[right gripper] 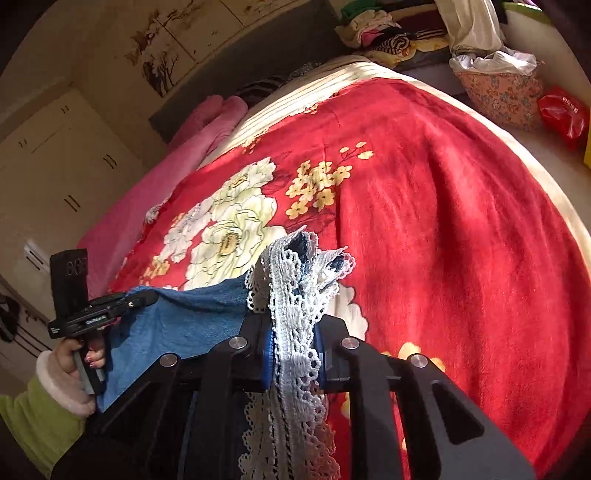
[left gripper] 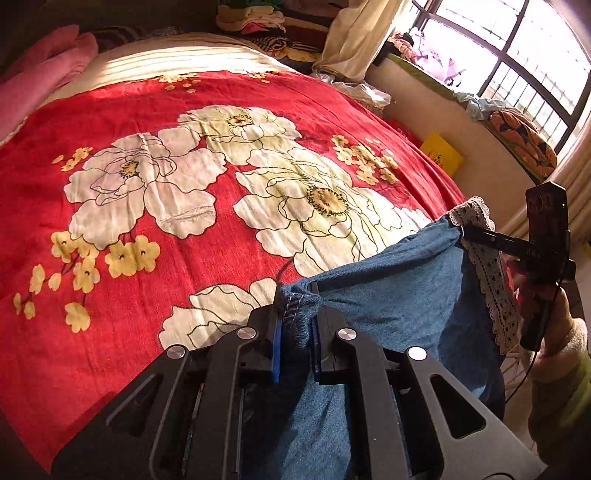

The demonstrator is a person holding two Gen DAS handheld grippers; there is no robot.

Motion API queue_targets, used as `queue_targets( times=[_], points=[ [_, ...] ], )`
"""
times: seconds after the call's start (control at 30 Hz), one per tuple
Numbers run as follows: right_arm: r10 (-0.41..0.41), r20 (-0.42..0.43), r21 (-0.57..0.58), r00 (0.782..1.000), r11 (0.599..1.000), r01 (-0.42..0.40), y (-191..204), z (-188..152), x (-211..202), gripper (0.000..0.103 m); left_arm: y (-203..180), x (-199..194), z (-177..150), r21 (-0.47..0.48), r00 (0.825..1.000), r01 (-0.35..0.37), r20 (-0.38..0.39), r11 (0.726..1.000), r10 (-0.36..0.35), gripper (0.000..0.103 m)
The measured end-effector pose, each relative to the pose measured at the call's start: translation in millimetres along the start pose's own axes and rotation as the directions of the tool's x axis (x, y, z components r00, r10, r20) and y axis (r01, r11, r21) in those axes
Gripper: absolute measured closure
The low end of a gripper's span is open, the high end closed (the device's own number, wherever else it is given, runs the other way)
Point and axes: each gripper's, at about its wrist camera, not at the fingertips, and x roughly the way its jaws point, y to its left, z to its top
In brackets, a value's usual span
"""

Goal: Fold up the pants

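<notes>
Blue denim pants (left gripper: 399,295) with a white lace trim (left gripper: 487,266) hang between my two grippers above a bed with a red flowered blanket (left gripper: 184,184). My left gripper (left gripper: 295,314) is shut on a stitched denim edge. My right gripper (right gripper: 295,332) is shut on the lace-trimmed edge (right gripper: 295,295); it also shows in the left wrist view (left gripper: 465,232) at the right. The left gripper shows in the right wrist view (right gripper: 144,299), gripping the denim (right gripper: 184,321). The cloth is stretched between them and the rest hangs down out of sight.
A pink blanket roll (right gripper: 177,158) lies along the bed's far side. Piled clothes (left gripper: 258,22) sit at the head. A window sill with cloth bundles (left gripper: 524,140) and a yellow box (left gripper: 441,155) are at the right. A flowered basket (right gripper: 502,96) and a red bag (right gripper: 563,114) stand beside the bed.
</notes>
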Motion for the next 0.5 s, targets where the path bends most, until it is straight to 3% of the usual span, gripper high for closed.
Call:
queue_targets(
  times=[0.1, 0.23, 0.33, 0.4, 0.5],
  points=[
    [-0.115, -0.057, -0.058, 0.992, 0.992, 0.112, 0, -1, 25, 0.084, 3, 17, -3, -0.007, 0.999, -0.037, -0.027, 0.999, 0.037, 0.096],
    [-0.135, -0.063, -0.050, 0.989, 0.990, 0.132, -4, -3, 30, 0.072, 11, 18, -9, -0.044, 0.999, -0.035, -0.003, 0.998, 0.035, 0.088],
    [-0.133, -0.017, -0.014, 0.991, 0.991, 0.132, -4, -4, 6, 0.051, 11, -1, -10, -0.087, 1.000, 0.006, 0.030, 0.996, -0.003, 0.067],
    [-0.109, 0.033, 0.013, 0.993, 0.994, 0.109, -4, -8, -18, 0.047, 9, -22, -13, -0.096, 0.997, 0.009, 0.072, 0.995, -0.002, 0.066],
    [-0.110, 0.087, 0.037, 0.990, 0.994, 0.107, -2, -21, -53, 0.043, 3, -55, -25, -0.112, 0.992, 0.023, 0.129, 0.994, -0.008, 0.055]
  ],
)
